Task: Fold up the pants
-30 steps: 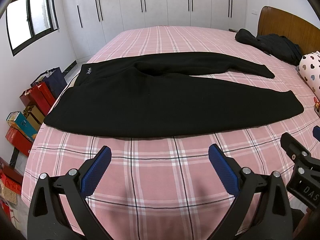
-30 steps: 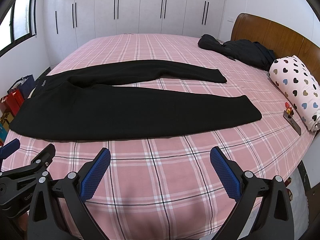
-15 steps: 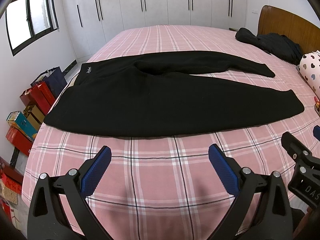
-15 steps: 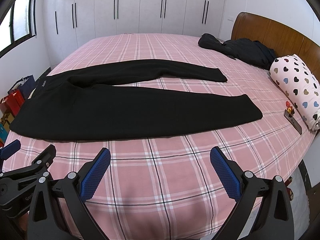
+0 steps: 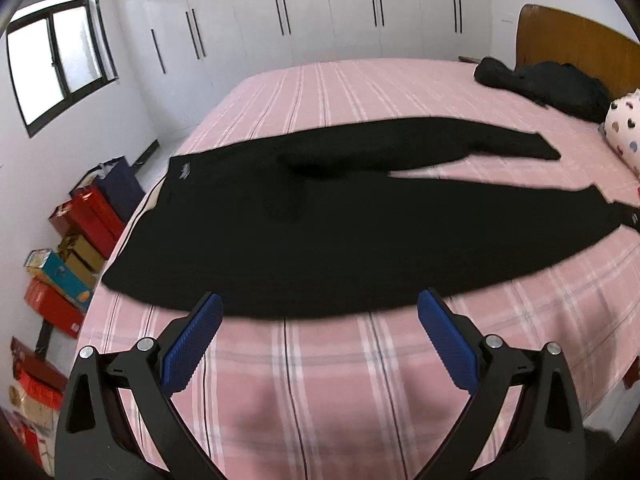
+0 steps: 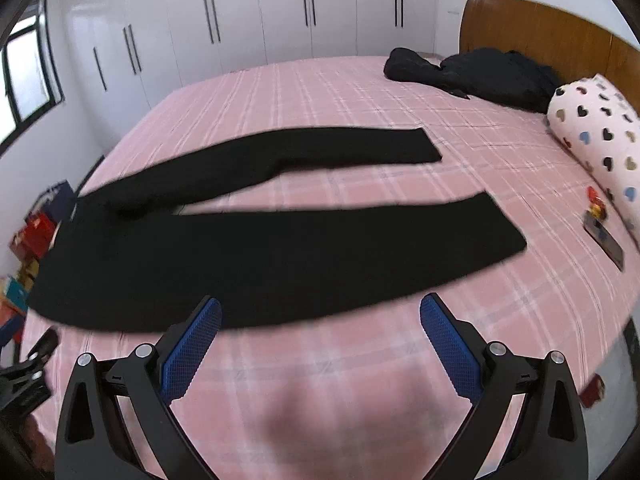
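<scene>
Pants (image 5: 320, 240): black, spread flat on the pink plaid bed (image 5: 360, 92), waistband toward the window side, both legs running toward the headboard side and split apart.
Left gripper (image 5: 320, 312): jaws wide apart, empty, held above the bed with its blue fingertips at the near edge of the pants.
Right gripper (image 6: 320, 314): jaws wide apart, empty, fingertips at the near leg's lower edge.
Dark clothes (image 6: 480, 72): heaped by the wooden headboard (image 6: 540, 36).
Heart-print pillow (image 6: 600, 128): beside that heap.
Boxes (image 5: 76, 240): stacked on the floor under the window.
</scene>
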Available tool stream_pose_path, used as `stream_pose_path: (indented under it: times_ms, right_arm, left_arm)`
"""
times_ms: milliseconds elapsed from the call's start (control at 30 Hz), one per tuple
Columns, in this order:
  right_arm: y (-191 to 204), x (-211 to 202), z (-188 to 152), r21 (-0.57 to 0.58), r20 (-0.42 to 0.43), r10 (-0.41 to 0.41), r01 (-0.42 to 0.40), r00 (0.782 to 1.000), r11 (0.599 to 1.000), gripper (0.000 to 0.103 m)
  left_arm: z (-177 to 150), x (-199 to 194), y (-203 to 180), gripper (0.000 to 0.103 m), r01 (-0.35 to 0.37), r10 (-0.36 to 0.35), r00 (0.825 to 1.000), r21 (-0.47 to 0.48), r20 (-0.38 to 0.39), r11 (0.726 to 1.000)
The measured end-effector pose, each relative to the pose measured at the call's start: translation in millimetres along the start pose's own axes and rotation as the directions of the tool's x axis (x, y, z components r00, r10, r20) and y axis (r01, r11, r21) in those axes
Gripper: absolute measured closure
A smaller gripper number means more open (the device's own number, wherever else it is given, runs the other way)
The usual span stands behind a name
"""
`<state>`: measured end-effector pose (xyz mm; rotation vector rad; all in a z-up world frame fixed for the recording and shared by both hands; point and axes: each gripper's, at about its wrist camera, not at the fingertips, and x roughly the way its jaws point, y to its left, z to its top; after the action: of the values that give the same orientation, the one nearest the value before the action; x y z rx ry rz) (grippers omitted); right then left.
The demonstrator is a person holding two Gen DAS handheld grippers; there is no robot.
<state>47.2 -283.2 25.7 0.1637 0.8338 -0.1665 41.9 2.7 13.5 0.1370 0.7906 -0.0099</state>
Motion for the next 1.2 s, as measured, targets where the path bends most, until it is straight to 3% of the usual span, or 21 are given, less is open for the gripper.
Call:
stream_pose_path:
  times_ms: [100,233,433,667,833,867,933,1033,1067,1100,1133,1200]
  right_arm:
    - [-53,49,53,0.038,-0.030,0.008,-0.007,1.000,0.999,0.005]
    - [-114,123,118,0.089,-0.070,-0.012,0.019,0.997,0.996,0.006]
    - [-159,219,180,0.104,-0.096,-0.064,0.074,0.993,0.992,0.006]
    - [-166,298,210,0.074,-0.146,-0.068,0.079,0.987,0.994,0.006]
    - [-165,327,214,0.066,-0.180,-0.057,0.070,0.982,0.995,0.007]
    - [-163,331,213,0.062,-0.189,-0.038,0.051,0.981,0.997,0.017]
    - [-157,333,211,0.034,-0.172,-0.035,0.041,0.985,0.999,0.024]
    - [-156,332,211,0.024,-0.145,-0.020,0.023,0.989,0.999,0.050]
    - [-157,329,210,0.027,-0.131,-0.016,0.020,0.991,0.999,0.071]
    - [-158,327,210,0.033,-0.125,-0.008,0.012,0.992,0.999,0.084]
    - [-158,326,210,0.038,-0.121,-0.004,0.008,0.993,0.999,0.087]
    - [-156,322,210,0.026,-0.110,-0.012,0.015,0.994,1.000,0.089]
  left_arm:
    - [29,17,14,0.007,0.048,-0.049,0.999,-0.050,-0.011,0.998]
    - [60,45,28,0.007,0.062,-0.064,0.998,-0.074,-0.023,0.995]
    - [81,93,44,0.007,0.085,-0.094,0.993,-0.116,-0.073,0.990]
    - [76,127,44,0.007,0.050,-0.057,0.995,-0.088,-0.084,0.995]
    - [99,143,77,0.007,0.074,-0.088,0.994,-0.205,-0.058,0.976]
    - [109,149,90,0.007,0.064,-0.077,0.996,-0.222,-0.049,0.973]
    - [129,162,112,0.007,0.010,-0.020,0.999,-0.231,-0.043,0.973]
    - [165,192,154,0.007,-0.110,0.099,0.994,-0.234,-0.056,0.966]
    - [178,204,170,0.007,-0.157,0.149,0.988,-0.236,-0.050,0.959]
    - [188,217,182,0.007,-0.205,0.196,0.979,-0.218,-0.060,0.954]
    - [199,235,196,0.007,-0.278,0.267,0.960,-0.196,-0.078,0.941]
    - [211,266,215,0.007,-0.342,0.326,0.938,-0.170,-0.116,0.924]
